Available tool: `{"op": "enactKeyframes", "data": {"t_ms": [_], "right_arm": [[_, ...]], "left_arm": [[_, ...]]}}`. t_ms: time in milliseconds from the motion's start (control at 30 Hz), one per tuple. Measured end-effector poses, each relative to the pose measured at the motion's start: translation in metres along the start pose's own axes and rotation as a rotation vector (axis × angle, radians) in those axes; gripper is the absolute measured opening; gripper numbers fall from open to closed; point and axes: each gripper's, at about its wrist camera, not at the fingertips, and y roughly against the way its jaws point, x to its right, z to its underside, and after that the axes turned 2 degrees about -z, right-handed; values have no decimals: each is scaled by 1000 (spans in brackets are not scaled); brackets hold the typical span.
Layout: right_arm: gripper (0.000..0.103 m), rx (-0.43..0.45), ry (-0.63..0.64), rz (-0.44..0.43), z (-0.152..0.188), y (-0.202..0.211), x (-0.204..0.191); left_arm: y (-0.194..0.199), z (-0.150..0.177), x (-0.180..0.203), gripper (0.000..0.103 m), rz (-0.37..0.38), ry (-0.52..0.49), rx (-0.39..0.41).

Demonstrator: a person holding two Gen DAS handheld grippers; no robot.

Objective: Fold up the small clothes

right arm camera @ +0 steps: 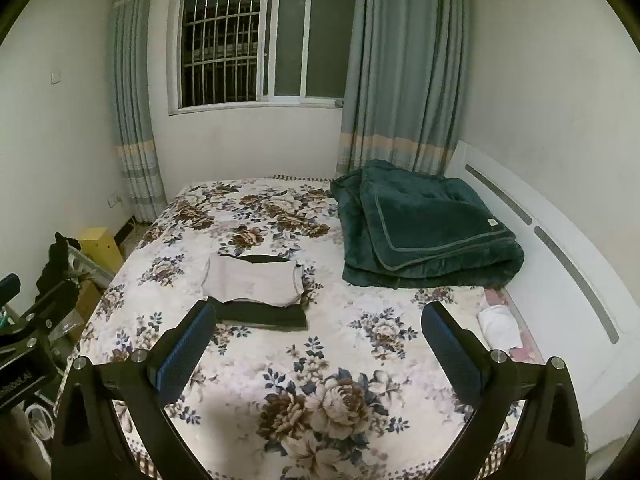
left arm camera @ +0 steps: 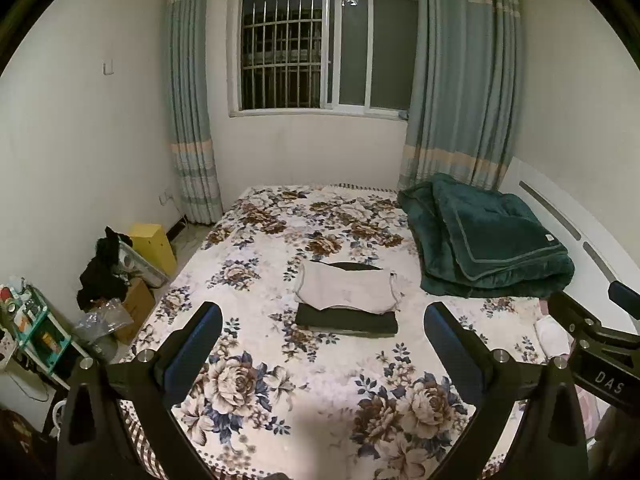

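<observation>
Clothes are already stacked mid-bed (left arm camera: 280,392): a folded beige top (left arm camera: 347,287) sitting on a folded dark piece (left arm camera: 347,321). Left tongs (left arm camera: 322,330) and right tongs (right arm camera: 318,330) both hang spread apart above the bedspread, gripping nothing. Green blanket (right arm camera: 428,226) sits by the headboard.

The left hand-held gripper (left arm camera: 322,326) is held up in the air with its two fingers spread wide apart. Nothing is between them. The fingers are black with blue pads (left arm camera: 192,346) on the inside. The right hand-held gripper (right arm camera: 318,326) is up in the air too, wide apart and holding nothing. The two sit side by side, level, and both point forward and a little down.
</observation>
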Motion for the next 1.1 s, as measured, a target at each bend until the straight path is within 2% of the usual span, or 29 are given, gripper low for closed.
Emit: {"op": "enactKeyframes", "data": {"t_ms": [600,1100], "right_arm": [[103,22,16,-41,-21,18,6],[103,21,23,-42,-22,20,1]], "left_arm": [[20,-5,-1,103,-1,-4,34],[30,-10,2,103,-5,4,52]]}}
